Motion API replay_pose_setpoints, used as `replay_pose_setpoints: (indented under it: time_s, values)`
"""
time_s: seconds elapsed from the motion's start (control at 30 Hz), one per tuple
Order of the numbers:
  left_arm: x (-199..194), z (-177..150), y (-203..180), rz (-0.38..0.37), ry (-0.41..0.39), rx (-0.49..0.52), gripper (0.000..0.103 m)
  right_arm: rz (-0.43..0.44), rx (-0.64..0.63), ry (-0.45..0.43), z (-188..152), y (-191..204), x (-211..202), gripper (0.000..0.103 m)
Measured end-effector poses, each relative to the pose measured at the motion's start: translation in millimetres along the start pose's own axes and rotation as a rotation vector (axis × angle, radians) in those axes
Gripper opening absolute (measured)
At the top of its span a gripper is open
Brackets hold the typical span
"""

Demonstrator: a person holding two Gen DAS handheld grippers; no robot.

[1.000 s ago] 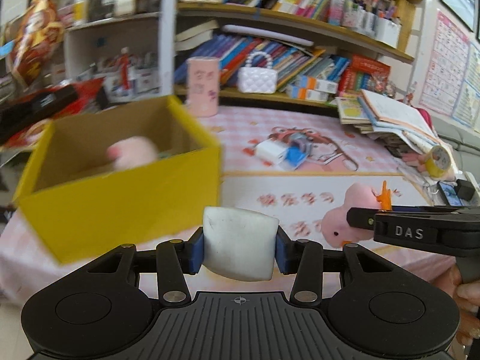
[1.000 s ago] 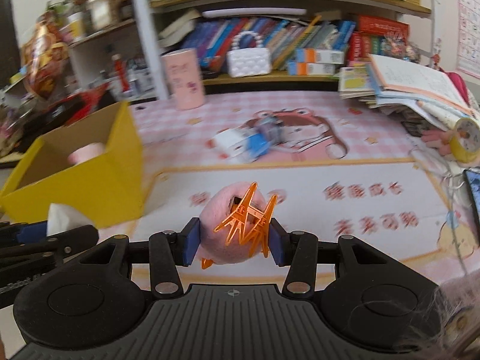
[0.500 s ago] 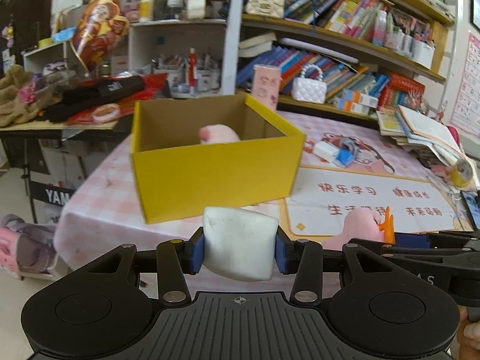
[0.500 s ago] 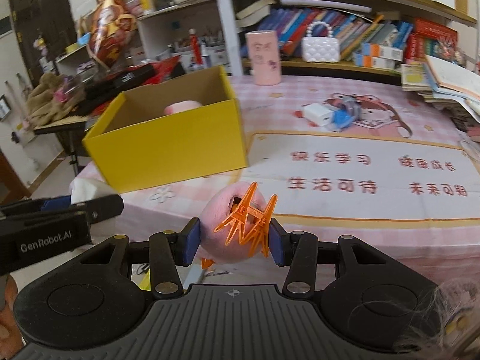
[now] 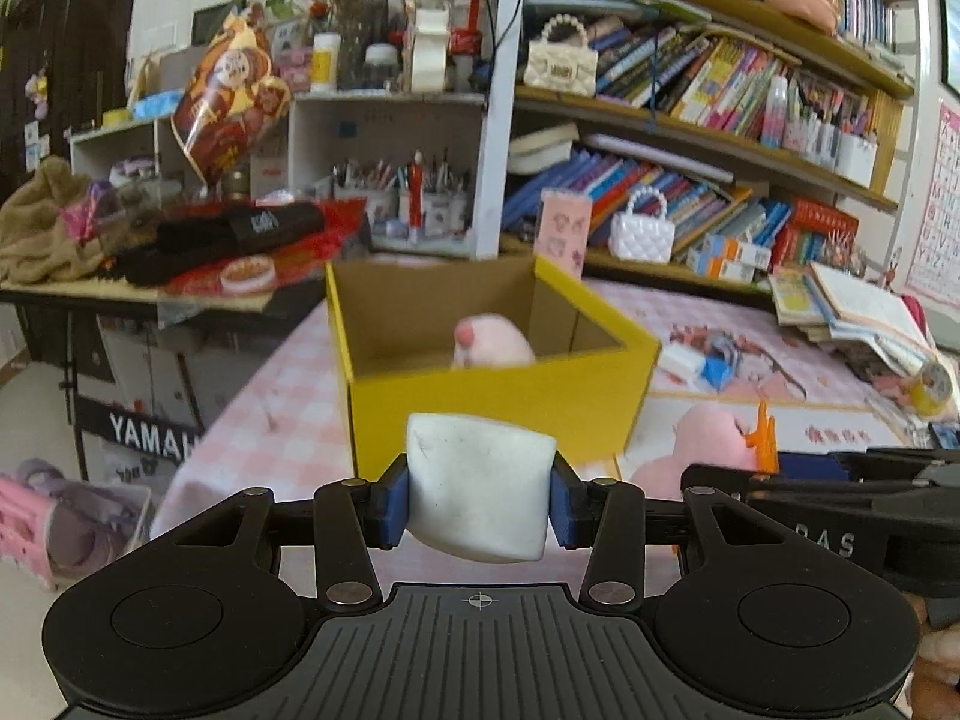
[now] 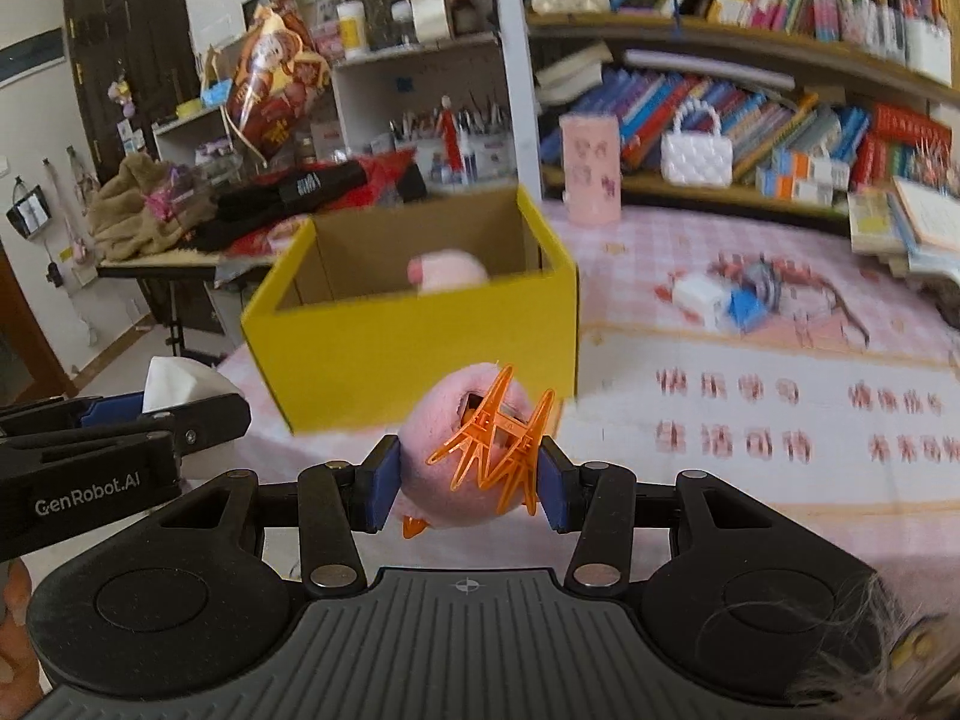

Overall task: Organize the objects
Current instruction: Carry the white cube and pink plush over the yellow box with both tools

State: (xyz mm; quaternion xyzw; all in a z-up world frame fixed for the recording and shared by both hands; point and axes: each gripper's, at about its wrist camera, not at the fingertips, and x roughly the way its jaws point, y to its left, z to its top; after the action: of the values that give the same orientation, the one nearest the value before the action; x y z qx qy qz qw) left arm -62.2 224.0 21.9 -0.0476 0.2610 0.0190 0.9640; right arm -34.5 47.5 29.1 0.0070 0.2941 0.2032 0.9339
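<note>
My left gripper is shut on a white soft block, held just in front of the yellow cardboard box. Inside the box lies a pink plush toy. My right gripper is shut on a pink plush with an orange claw clip on it, near the same yellow box, whose pink plush toy shows over the rim. In the left wrist view the right gripper's pink plush shows at the right. In the right wrist view the left gripper's white block shows at the left.
The box stands at the corner of a pink checked table with a printed mat. A white and blue charger and a pink cup lie further back. Bookshelves and a cluttered side table stand behind.
Both grippers have drawn back and to the left of the table with their objects still held. The yellow box now sits straight ahead and farther off, and more of the room shows.
</note>
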Motion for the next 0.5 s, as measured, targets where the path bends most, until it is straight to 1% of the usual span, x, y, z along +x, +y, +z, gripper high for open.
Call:
replay_pose_setpoints:
  time_s: [0.13,0.3,0.37,0.5]
  values:
    - [13,25,6,0.004,-0.052,0.006,0.043,-0.005,-0.037,-0.079,34,0,10,0.044]
    - [42,54,8,0.044,-0.104,0.021,0.043,0.012,-0.074,-0.133,71,-4,40,0.044]
    - [58,62,8,0.062,-0.095,0.026,0.043,0.020,-0.095,-0.135,83,-5,57,0.044]
    - [94,67,6,0.079,-0.040,0.043,0.043,0.038,-0.135,-0.120,104,-5,94,0.044]
